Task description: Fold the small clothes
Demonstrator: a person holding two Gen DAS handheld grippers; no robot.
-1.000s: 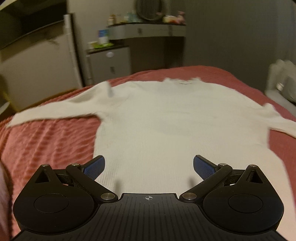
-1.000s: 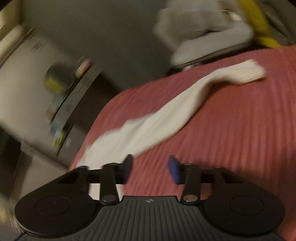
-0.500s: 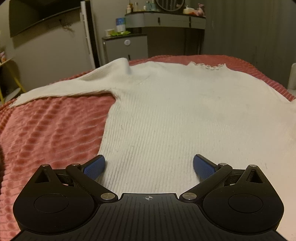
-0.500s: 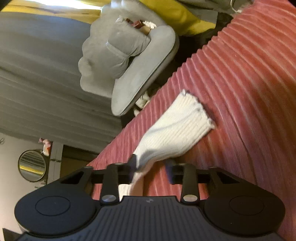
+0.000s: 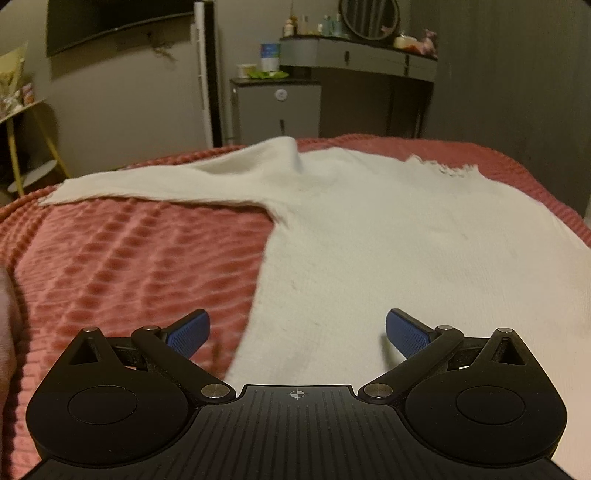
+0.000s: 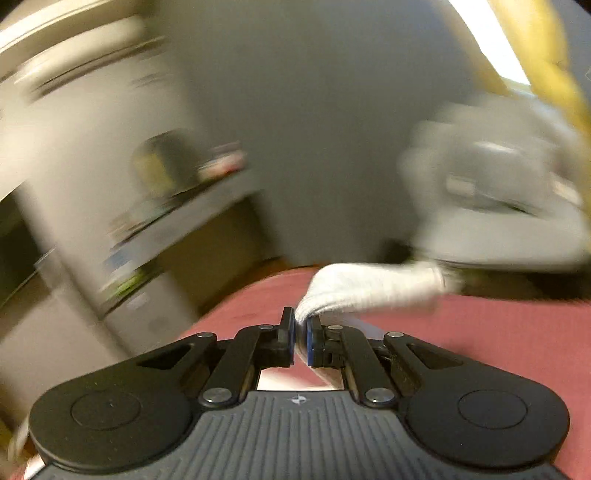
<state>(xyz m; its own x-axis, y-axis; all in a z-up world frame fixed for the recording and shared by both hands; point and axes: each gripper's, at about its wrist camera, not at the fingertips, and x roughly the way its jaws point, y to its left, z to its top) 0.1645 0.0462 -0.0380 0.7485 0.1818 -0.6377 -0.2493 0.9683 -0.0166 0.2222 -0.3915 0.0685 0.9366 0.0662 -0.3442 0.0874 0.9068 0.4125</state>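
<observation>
Left wrist view: cream ribbed knit sweater [image 5: 388,236] lies flat on the bed, on a pink-red textured bedspread [image 5: 129,266]. The body runs from the near edge toward the far edge; the frilled neckline [image 5: 448,169] is toward the far edge. One sleeve [image 5: 155,184] stretches out to the left edge of the bed — a small ridge of fabric stands up at the shoulder. The left tool [image 5: 295,332] hangs over the sweater's lower hem with its blue pads [image 5: 188,328] wide apart, nothing between them; the left pad is over bedspread, the right over knit. Beyond the bed: a grey cabinet [image 5: 277,109], a vanity shelf with bottles and a round mirror [image 5: 369,16].

Right wrist view, heavily blurred: this shows what the other does not — the sweater's other sleeve [image 6: 373,288], its cuffed end trailing to the right above the bedspread. The right tool [image 6: 300,334] has just been closing and is now clamped together on a pinch of that sleeve, the cloth bunched up out of the fingertips. A grey cushioned chair [image 6: 498,206] and a yellow strip show behind, details smeared. The sweater's body is out of this view.
</observation>
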